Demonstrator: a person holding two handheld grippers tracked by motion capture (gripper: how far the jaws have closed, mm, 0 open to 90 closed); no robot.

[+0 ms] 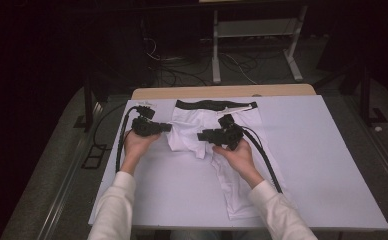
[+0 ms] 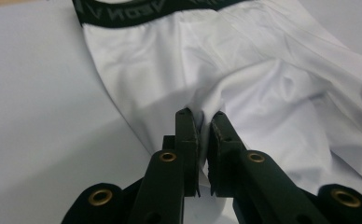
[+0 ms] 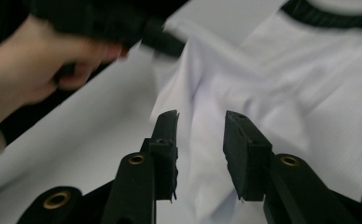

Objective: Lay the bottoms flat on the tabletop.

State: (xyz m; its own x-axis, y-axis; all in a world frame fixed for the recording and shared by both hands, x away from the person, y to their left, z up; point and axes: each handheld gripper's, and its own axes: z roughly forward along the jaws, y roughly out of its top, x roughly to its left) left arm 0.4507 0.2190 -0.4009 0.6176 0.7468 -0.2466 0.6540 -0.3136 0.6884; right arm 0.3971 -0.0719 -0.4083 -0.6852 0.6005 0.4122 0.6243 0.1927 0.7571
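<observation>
White shorts (image 1: 209,131) with black waistband (image 1: 216,105) on a pale lavender table (image 1: 327,165); black jaws.

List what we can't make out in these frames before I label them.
- Lettering on the black elastic waistband of the white stretch-fabric shorts: cut by the top edge in the left gripper view.
- Left claw in the right gripper view: motion-blurred.
- Whether the open right claw touches the cloth: cannot tell.
- White tabletop under the shorts: covered by fabric.
</observation>
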